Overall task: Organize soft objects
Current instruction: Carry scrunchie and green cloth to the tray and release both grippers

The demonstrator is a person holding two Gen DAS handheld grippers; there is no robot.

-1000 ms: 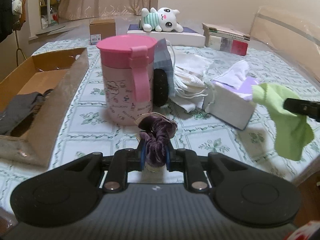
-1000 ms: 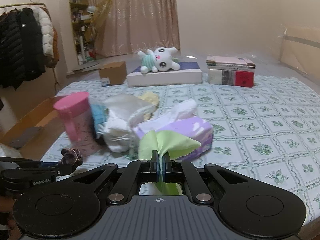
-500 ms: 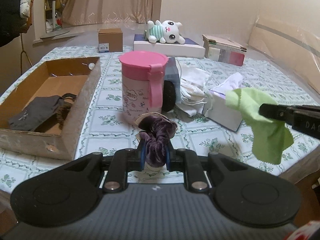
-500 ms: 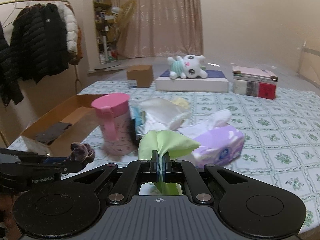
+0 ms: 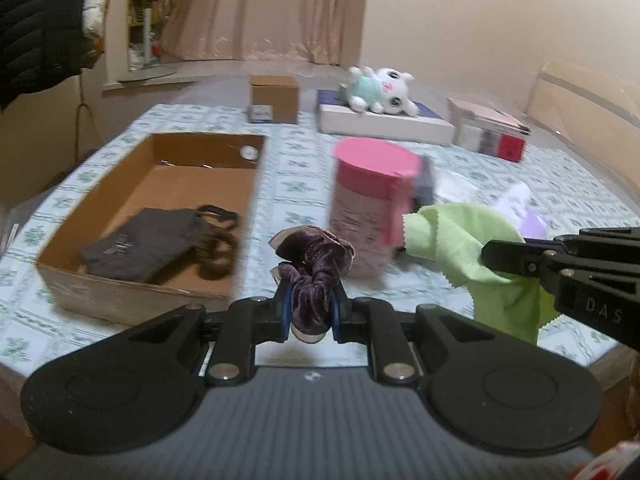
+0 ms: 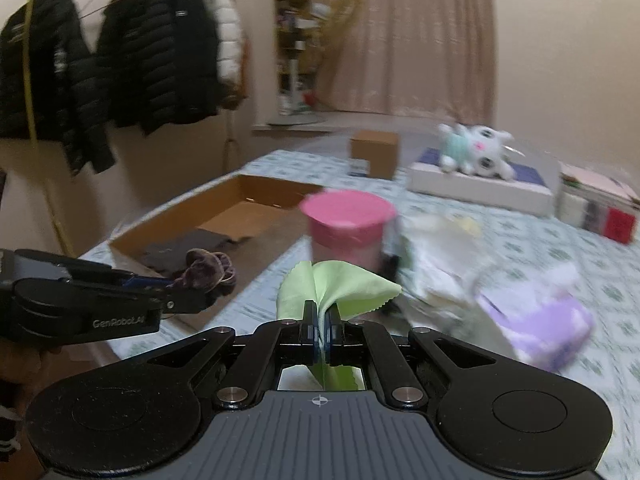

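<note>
Left-wrist view: your left gripper is clamped on a purple velvet scrunchie, carried above the green-patterned tablecloth just beside the near corner of the open cardboard box. Inside the box lie a folded grey cloth and dark hair ties. Your right gripper is fully closed on a lime-green cloth, held in the air near the pink-lidded cup. Beyond, a purple tissue pack sits blurred on the cloth-covered table.
</note>
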